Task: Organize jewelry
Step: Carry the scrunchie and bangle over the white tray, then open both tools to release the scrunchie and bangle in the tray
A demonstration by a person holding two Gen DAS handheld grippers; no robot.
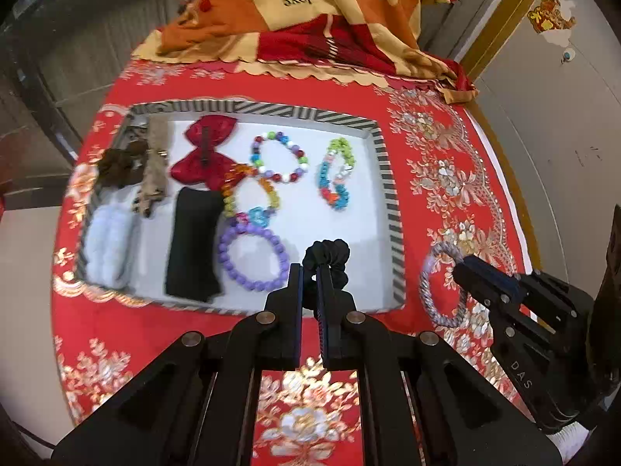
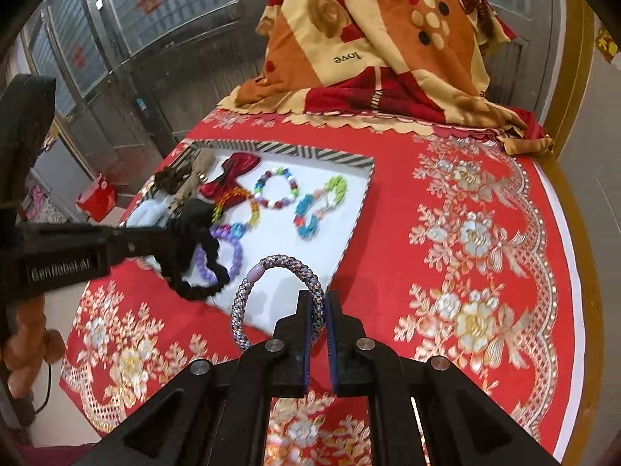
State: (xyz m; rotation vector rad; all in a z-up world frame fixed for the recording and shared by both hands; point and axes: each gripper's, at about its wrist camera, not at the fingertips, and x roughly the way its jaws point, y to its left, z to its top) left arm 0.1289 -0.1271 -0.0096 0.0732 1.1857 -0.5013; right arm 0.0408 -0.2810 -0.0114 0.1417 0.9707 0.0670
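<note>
The left tongs are pinching a black scrunchie, held just above the near edge of the striped-rim tray. In the right wrist view, those same tongs reach in from the left side with the scrunchie hanging from their tips over the near-left part of the tray.

The right tongs are pressed onto a braided grey-and-purple hair ring, gripping its right side; the ring stands up ahead of the tips, over the tray's near corner. From the left wrist view, the right tongs sit to the right of the left tongs, outside the tray's right rim, with the ring over the red embroidered cloth that covers the surface.

Ahead of the left tongs, inside the tray, lie a purple bead bracelet closest to the tips, a rainbow bead bracelet beyond it, a mixed-colour bead bracelet farther on, and a green-and-blue scrunchie-like loop ahead and to the right. Left of the tips are a black fabric piece, a pale blue fluffy item, a red bow, a tan strip and a dark brown item. Beyond the tray, at the far end of the surface, a patterned blanket is heaped up.
</note>
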